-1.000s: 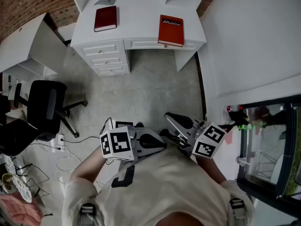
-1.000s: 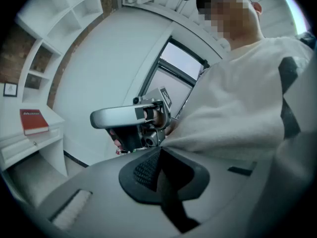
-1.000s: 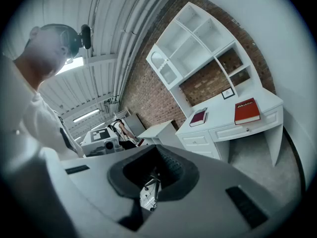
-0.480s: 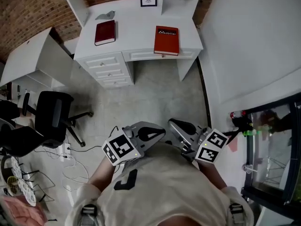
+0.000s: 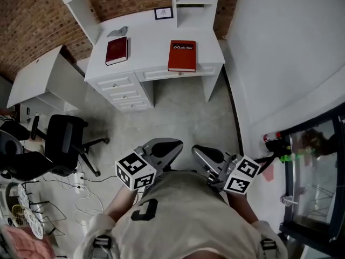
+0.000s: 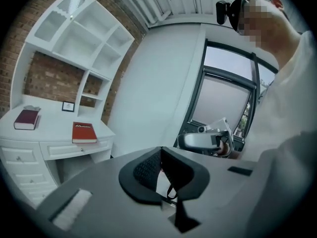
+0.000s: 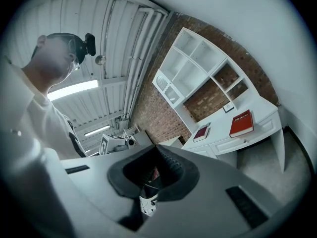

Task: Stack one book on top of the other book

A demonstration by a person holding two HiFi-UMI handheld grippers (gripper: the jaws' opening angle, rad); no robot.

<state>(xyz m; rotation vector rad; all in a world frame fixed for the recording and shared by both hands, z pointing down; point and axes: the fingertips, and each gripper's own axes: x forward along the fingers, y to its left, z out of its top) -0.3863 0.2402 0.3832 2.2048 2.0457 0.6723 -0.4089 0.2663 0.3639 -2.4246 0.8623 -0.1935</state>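
Two books lie apart on the white desk (image 5: 151,39): a dark red book (image 5: 116,50) at its left and a bright red book (image 5: 181,56) at its right front. Both grippers are held close to my body, far from the desk. My left gripper (image 5: 178,143) is shut with nothing in it, and so is my right gripper (image 5: 195,149). In the left gripper view the shut jaws (image 6: 161,150) show the dark red book (image 6: 26,119) and the bright red book (image 6: 83,132) far off. The right gripper view (image 7: 157,150) shows the same books (image 7: 201,132) (image 7: 242,124).
The desk has drawers (image 5: 126,88) on its left side, shelves above, a small framed picture (image 5: 163,13) and a grey object (image 5: 117,31). A black office chair (image 5: 64,139) and cables (image 5: 81,182) stand at the left. A white wall and a dark window frame (image 5: 318,171) are on the right.
The left gripper has swung from pointing right to pointing up toward the desk. Both grippers shifted slightly. The desk now sits lower in the head view, with its shelves showing.
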